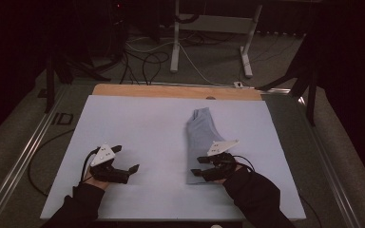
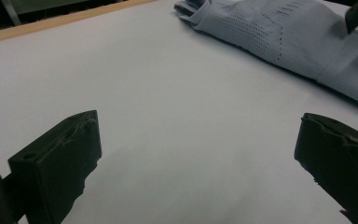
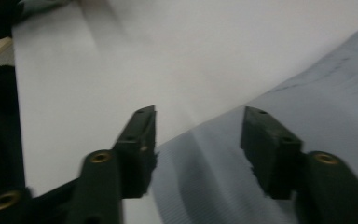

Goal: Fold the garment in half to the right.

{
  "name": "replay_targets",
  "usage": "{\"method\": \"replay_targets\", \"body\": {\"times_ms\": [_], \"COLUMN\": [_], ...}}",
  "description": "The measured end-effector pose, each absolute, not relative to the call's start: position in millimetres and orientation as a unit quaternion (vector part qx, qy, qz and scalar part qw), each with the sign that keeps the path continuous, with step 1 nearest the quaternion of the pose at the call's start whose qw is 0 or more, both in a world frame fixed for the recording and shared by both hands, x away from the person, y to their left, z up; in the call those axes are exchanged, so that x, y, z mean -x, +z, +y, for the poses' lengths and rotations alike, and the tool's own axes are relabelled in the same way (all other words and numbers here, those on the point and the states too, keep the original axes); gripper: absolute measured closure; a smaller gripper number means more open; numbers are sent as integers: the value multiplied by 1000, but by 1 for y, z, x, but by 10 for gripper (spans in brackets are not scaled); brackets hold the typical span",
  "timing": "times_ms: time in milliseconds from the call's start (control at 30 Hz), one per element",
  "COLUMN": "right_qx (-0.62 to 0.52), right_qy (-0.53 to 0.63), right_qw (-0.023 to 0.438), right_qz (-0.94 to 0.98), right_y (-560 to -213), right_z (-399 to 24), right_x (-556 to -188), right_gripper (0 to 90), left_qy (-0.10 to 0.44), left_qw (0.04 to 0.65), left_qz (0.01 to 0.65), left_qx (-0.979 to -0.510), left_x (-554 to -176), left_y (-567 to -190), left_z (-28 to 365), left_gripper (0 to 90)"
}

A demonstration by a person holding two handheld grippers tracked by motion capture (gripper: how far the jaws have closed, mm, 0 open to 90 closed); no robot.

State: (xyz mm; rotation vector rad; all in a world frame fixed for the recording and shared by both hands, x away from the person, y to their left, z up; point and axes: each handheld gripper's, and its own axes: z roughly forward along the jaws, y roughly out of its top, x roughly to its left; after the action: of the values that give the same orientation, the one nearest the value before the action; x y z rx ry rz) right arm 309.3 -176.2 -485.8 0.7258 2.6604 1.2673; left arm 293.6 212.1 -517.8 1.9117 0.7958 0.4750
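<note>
A folded pale blue-grey knit garment [image 1: 200,137] lies lengthwise on the white table sheet [image 1: 142,128], right of the middle. My right gripper [image 1: 197,166] hovers over the garment's near left edge, open, with the cloth edge [image 3: 200,154] between and below its jaws. My left gripper [image 1: 126,158] rests open over bare sheet at the near left, nothing between its jaws. In the left gripper view the garment [image 2: 289,42] lies at the upper right, perforated lines showing on it.
The table's wooden far edge [image 1: 176,90] shows beyond the sheet. Metal rails [image 1: 24,152] run along both sides. Behind the table stand a white frame leg [image 1: 175,42], floor cables and dark tripod stands [image 1: 309,80].
</note>
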Motion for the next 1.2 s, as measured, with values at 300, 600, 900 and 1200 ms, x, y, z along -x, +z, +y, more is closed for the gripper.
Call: {"method": "replay_targets", "body": {"times_ms": [300,600,900,1200], "right_qx": [-262,-264,-266,-291], "right_qy": [445,462,459,459], "right_qw": [53,76,113,131], "right_qz": [855,843,840,829], "right_y": [-479,-475,-474,-479], "right_z": [-189,-201,-218,-245], "right_x": [-322,-328,-322,-314], "right_gripper": [90,88,88,88], "left_qy": [189,187,181,180], "left_qw": [490,490,494,494], "left_qz": [330,328,325,323], "left_qx": [-785,-786,-786,-787], "left_x": [-294,-294,-294,-294], "left_y": [-518,-518,-519,-518], "left_z": [214,214,215,215], "left_gripper": [12,12,12,12]}}
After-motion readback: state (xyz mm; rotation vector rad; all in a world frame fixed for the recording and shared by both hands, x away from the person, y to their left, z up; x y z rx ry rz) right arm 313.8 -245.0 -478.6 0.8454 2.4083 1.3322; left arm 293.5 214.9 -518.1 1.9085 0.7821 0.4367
